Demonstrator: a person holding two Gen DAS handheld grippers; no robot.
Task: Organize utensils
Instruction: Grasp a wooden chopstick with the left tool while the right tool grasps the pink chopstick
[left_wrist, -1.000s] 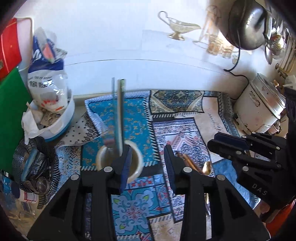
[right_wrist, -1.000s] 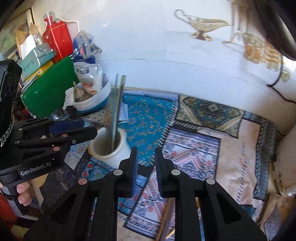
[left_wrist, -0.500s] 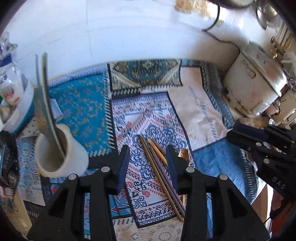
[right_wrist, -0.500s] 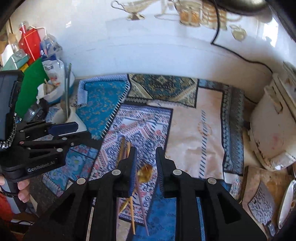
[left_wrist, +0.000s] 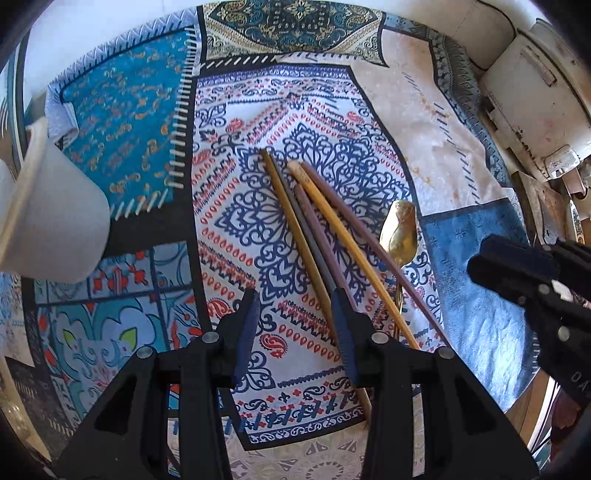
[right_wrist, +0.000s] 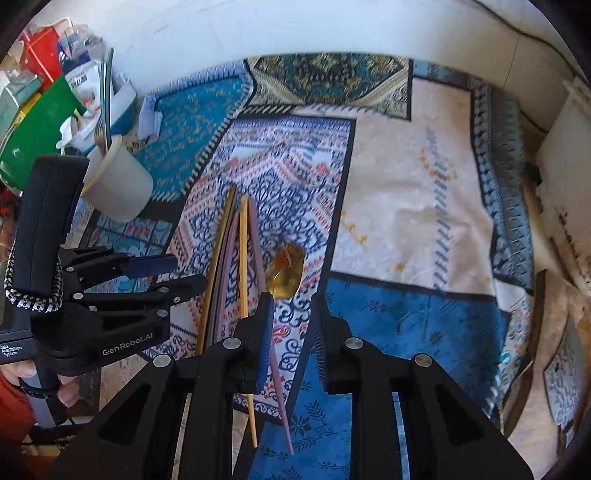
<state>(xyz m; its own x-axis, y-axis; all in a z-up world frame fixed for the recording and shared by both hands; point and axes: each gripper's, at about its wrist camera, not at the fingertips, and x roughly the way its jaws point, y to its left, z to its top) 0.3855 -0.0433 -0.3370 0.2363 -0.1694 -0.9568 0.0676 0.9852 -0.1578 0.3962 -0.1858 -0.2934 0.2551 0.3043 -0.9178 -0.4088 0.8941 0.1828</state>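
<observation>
Several chopsticks (left_wrist: 314, 229) lie side by side on the patterned cloth (left_wrist: 236, 192), with a gold spoon (left_wrist: 400, 232) just to their right. My left gripper (left_wrist: 295, 325) hangs open over their near ends with nothing between its pads. My right gripper (right_wrist: 292, 317) points down at the spoon's bowl (right_wrist: 286, 271), its jaws a narrow gap apart and empty. A white cup (right_wrist: 118, 184) with a fork and another metal utensil (right_wrist: 105, 103) standing in it sits to the left. The chopsticks (right_wrist: 236, 258) lie between the left gripper (right_wrist: 177, 275) and my right one. The right gripper (left_wrist: 476, 266) shows at the right edge.
A white appliance (left_wrist: 528, 92) stands at the cloth's right side. At the back left are a green board (right_wrist: 33, 125), a red box (right_wrist: 40, 51) and a white bowl with a bag (right_wrist: 110, 107). A hand (right_wrist: 66, 391) holds the left gripper's handle.
Both grippers have sunk toward the cloth and tipped downward, moving away from the cup to the chopsticks and spoon. The cup has slid to the left edge of both views.
</observation>
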